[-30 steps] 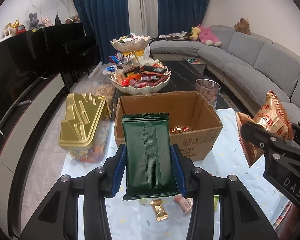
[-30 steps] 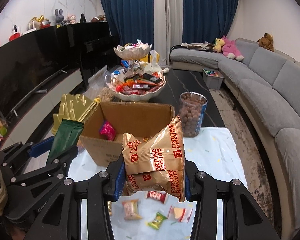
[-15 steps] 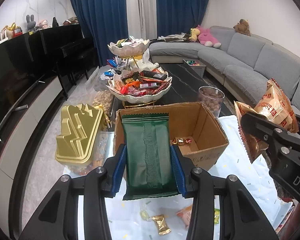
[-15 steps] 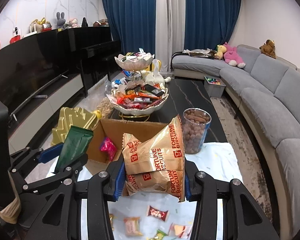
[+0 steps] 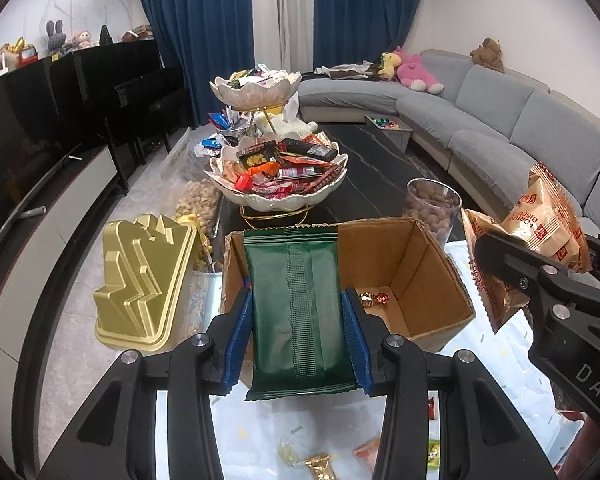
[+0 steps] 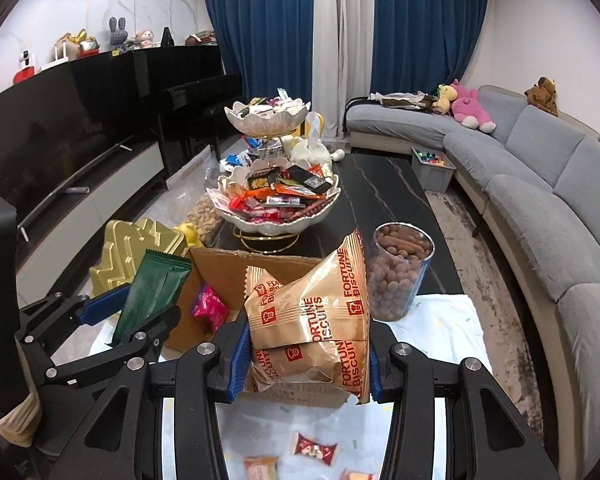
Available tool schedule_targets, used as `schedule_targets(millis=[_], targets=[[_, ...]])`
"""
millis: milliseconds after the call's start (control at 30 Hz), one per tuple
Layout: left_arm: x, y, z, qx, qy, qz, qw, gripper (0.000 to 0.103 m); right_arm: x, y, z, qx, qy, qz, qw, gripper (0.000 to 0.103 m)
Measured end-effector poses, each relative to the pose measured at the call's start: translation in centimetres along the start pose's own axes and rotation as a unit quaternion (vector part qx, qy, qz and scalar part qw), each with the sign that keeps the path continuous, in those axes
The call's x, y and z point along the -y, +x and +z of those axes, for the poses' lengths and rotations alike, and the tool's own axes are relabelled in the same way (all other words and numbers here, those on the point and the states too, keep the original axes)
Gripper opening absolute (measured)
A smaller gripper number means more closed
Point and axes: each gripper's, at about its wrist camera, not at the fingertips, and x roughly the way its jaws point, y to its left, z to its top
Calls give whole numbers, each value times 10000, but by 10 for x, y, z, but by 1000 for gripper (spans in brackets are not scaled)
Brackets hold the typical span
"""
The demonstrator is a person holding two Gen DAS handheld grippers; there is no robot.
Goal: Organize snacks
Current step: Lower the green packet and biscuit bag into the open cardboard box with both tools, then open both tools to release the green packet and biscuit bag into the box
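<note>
My left gripper (image 5: 296, 336) is shut on a dark green snack packet (image 5: 296, 304) and holds it upright above the near left rim of an open cardboard box (image 5: 432, 276). My right gripper (image 6: 306, 360) is shut on gold Fortune Biscuits bags (image 6: 312, 308) and holds them just in front of the same box (image 6: 220, 264). The box holds a gold-wrapped candy (image 5: 374, 298) and a pink packet (image 6: 209, 307). Each gripper shows in the other's view: the right one (image 5: 512, 264) at the box's right, the left one (image 6: 140, 304) at its left.
A two-tier bowl stand full of snacks (image 5: 278, 180) stands behind the box. A glass jar of nuts (image 6: 400, 272) is at the box's right, a gold-lidded container (image 5: 144, 284) at its left. Loose candies (image 6: 314, 449) lie on the white cloth (image 6: 440, 328) below. A grey sofa (image 6: 540, 184) lines the right.
Both grippers have risen and moved forward toward the box with their packets, so I now look down into the box. Both grips are unchanged.
</note>
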Motion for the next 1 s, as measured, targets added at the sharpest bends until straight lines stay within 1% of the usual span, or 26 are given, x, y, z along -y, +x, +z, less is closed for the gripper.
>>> schedule_targets(millis=[233, 667, 1000], targets=[[-3, 20, 5, -96, -17, -21, 10000, 44, 0, 19, 5, -105, -8, -21, 9999, 46], [-2, 54, 1, -344, -117, -93, 9993, 44, 4, 54, 5, -368, 160, -35, 9992, 46], [-4, 66, 0, -467, -129, -126, 9987, 44, 4, 70, 5, -508, 108, -34, 9986, 47]])
